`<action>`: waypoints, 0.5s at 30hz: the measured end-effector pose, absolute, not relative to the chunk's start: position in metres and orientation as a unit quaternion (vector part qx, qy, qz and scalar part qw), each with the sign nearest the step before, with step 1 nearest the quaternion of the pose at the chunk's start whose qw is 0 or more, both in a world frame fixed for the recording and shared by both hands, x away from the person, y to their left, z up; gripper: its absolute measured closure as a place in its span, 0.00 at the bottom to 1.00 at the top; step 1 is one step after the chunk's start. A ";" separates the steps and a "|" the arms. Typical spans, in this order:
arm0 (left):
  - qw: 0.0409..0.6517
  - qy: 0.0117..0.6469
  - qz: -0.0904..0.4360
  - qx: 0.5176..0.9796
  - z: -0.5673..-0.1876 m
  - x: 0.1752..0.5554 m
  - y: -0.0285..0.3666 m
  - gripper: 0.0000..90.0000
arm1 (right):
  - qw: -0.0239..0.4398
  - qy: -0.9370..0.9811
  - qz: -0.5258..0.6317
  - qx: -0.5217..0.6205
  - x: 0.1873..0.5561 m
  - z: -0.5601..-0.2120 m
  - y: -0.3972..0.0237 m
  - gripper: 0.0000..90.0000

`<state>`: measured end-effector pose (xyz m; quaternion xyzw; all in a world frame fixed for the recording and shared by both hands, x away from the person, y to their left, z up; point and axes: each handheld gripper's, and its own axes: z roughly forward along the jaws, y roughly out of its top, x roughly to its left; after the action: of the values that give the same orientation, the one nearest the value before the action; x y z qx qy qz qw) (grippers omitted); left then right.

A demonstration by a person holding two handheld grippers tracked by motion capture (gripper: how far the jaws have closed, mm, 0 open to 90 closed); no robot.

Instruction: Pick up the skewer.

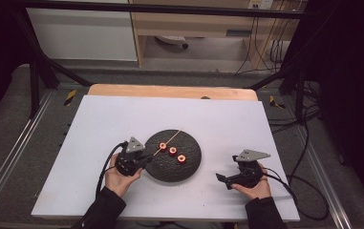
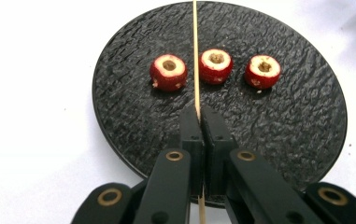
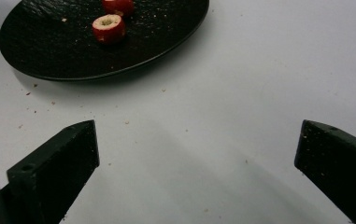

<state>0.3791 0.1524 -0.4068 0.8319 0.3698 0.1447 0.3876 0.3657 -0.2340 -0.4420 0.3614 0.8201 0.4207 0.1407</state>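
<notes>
now left gripper [image 2: 198,116] clamps skewer [image 2: 195,56] over plate [image 2: 119,116].

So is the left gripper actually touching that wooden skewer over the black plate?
Touching. In the left gripper view, the left gripper has its jaws shut on the skewer, which runs out above the plate.

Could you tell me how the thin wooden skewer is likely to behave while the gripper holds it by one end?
The skewer looks very thin, so probably light, a little whippy and easy to snap. The left gripper pinches it near one end, so its long free tip may wobble.
</notes>
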 end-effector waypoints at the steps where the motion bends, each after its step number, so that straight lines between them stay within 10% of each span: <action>1: 0.389 0.364 0.140 0.835 -0.406 0.380 0.151 0.98 | 0.142 0.822 0.419 0.359 0.366 -0.441 -0.232 0.01; 15: 0.369 0.270 0.108 0.883 -0.399 0.377 0.098 0.98 | 0.210 0.874 0.364 0.244 0.360 -0.424 -0.191 0.07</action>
<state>0.3769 0.0979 -0.3994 0.8827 0.2699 0.1075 0.3694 0.3604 -0.1906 -0.4241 0.2439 0.8738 0.3645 0.2103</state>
